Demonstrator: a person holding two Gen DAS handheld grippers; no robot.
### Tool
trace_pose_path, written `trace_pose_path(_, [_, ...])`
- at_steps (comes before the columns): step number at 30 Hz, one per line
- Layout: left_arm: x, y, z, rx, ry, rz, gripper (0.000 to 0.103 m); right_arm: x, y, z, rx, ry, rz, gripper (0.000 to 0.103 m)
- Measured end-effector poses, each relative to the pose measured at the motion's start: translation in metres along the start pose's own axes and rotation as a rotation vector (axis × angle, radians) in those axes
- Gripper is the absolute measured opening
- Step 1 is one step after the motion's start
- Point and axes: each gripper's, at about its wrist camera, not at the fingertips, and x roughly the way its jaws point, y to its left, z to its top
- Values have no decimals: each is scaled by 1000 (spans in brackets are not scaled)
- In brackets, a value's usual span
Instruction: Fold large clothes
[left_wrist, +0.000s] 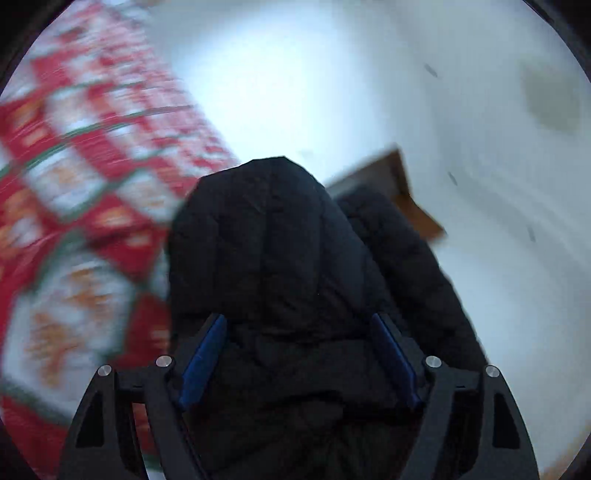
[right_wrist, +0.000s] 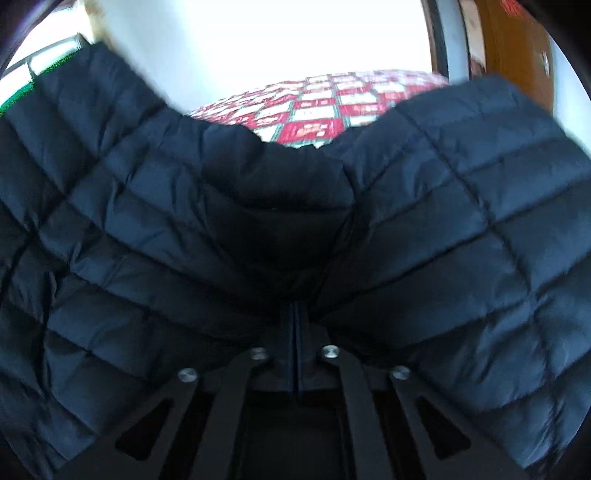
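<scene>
A black quilted puffer jacket (left_wrist: 266, 236) fills the middle of the left wrist view. A thick rounded fold of it stands up between the blue pads (left_wrist: 205, 354), and it stays sharp while the background is smeared. My left gripper (left_wrist: 298, 317) has its jaws wide, closed around that bulky fold. In the right wrist view the jacket (right_wrist: 147, 206) spreads across the whole frame and sags in the middle. My right gripper (right_wrist: 295, 306) is pinched together, with the fabric gathering into its fingertips.
A red, white and green patterned bedspread (left_wrist: 74, 166) lies at the left, and the bedspread (right_wrist: 317, 107) also shows beyond the jacket. A brown board-like object (left_wrist: 399, 177) pokes out behind the jacket before a white wall (left_wrist: 332, 74). A wooden door (right_wrist: 517, 44) stands at the far right.
</scene>
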Motion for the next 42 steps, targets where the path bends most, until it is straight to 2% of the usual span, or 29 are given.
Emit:
trace_pose_path(2, [16, -40, -8, 134, 66, -35, 79, -5, 1, -6, 76, 29, 95, 8])
trace_pose_path(5, [27, -83, -22, 261, 131, -80, 80, -9, -6, -25, 268, 98, 338, 8])
trace_pose_path(7, [28, -106, -26, 290, 167, -97, 81, -10, -5, -33, 338, 152, 454, 8])
trace_pose_path(9, [26, -124, -28, 299, 193, -120, 86, -9, 1, -43, 383, 220, 613, 8])
trace_pose_path(11, [28, -140, -34, 342, 225, -89, 90, -9, 3, -45, 346, 296, 673, 7])
trace_pose_path(14, [35, -150, -45, 398, 279, -67, 90, -24, -15, -44, 294, 339, 640, 6])
trace_pose_path(16, [43, -148, -51, 404, 309, -69, 90, -42, -35, -44, 305, 318, 616, 6])
trace_pose_path(18, [55, -146, -52, 414, 330, -61, 90, -74, -66, -45, 299, 243, 560, 6])
trace_pose_path(20, [64, -149, -65, 418, 362, -39, 90, -116, -112, -44, 330, 136, 497, 6])
trace_pose_path(23, [82, -154, -94, 436, 435, -38, 90, -161, -162, -41, 337, 9, 353, 7])
trace_pose_path(25, [100, -163, -129, 537, 486, -4, 90, -179, -189, -39, 365, -42, 338, 8])
trace_pose_path(27, [110, -174, -161, 689, 486, 53, 90, -180, -202, -34, 375, -48, 372, 17])
trace_pose_path(28, [111, -176, -167, 716, 485, 54, 90, -176, -206, -30, 379, -35, 376, 35])
trace_pose_path(29, [111, -175, -170, 726, 485, 49, 90, -174, -203, -33, 382, -31, 367, 60])
trace_pose_path(30, [109, -174, -172, 727, 483, 42, 90, -170, -207, -32, 382, -34, 360, 66])
trace_pose_path(31, [106, -172, -172, 727, 480, 32, 90, -163, -208, -27, 374, -36, 371, 66])
trace_pose_path(32, [102, -170, -171, 723, 477, 22, 90, -160, -210, -23, 359, -29, 387, 62])
trace_pose_path(33, [97, -168, -169, 712, 475, 5, 90, -150, -203, -13, 328, -24, 394, 52])
trace_pose_path(34, [95, -166, -167, 703, 477, -4, 90, -141, -193, -11, 305, -22, 376, 30])
trace_pose_path(37, [94, -160, -160, 676, 475, 2, 90, -110, -173, 15, 184, 31, 293, 23])
trace_pose_path(38, [93, -158, -156, 657, 478, -3, 90, -103, -167, 21, 152, 36, 295, 22])
trace_pose_path(41, [94, -149, -151, 624, 485, -37, 90, -88, -160, 26, 113, 17, 371, 21])
trace_pose_path(42, [97, -147, -152, 620, 488, -35, 90, -81, -161, 20, 99, 25, 354, 20])
